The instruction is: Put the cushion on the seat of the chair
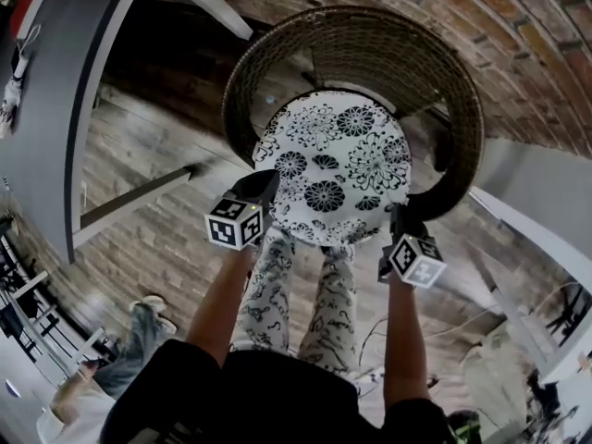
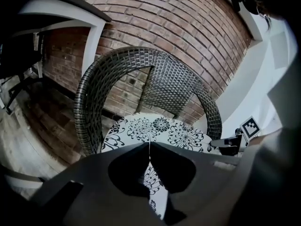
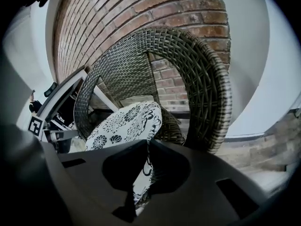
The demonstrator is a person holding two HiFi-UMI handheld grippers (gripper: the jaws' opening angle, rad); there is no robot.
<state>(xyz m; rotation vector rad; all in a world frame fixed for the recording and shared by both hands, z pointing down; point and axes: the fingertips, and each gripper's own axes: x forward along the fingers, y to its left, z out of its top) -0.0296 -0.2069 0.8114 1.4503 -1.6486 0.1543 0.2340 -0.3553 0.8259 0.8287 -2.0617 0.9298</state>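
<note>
A round white cushion (image 1: 338, 165) with black flower print hangs over the dark wicker chair (image 1: 462, 109), held at its near edge from both sides. My left gripper (image 1: 264, 185) is shut on the cushion's near left edge. My right gripper (image 1: 398, 218) is shut on its near right edge. In the left gripper view the jaws meet at my left gripper (image 2: 149, 147) with the cushion (image 2: 160, 128) pinched between them, in front of the chair's curved back (image 2: 117, 74). The right gripper view shows my right gripper (image 3: 146, 147) closed on the cushion's hem (image 3: 124, 124), with the chair (image 3: 197, 69) behind it.
A brick wall (image 2: 178, 27) stands right behind the chair. A grey table (image 1: 55, 109) with white legs runs along the left. A white wall (image 1: 546, 192) lies to the right. Another person (image 1: 111, 368) is low at the left, and cables (image 1: 370, 326) lie on the wooden floor.
</note>
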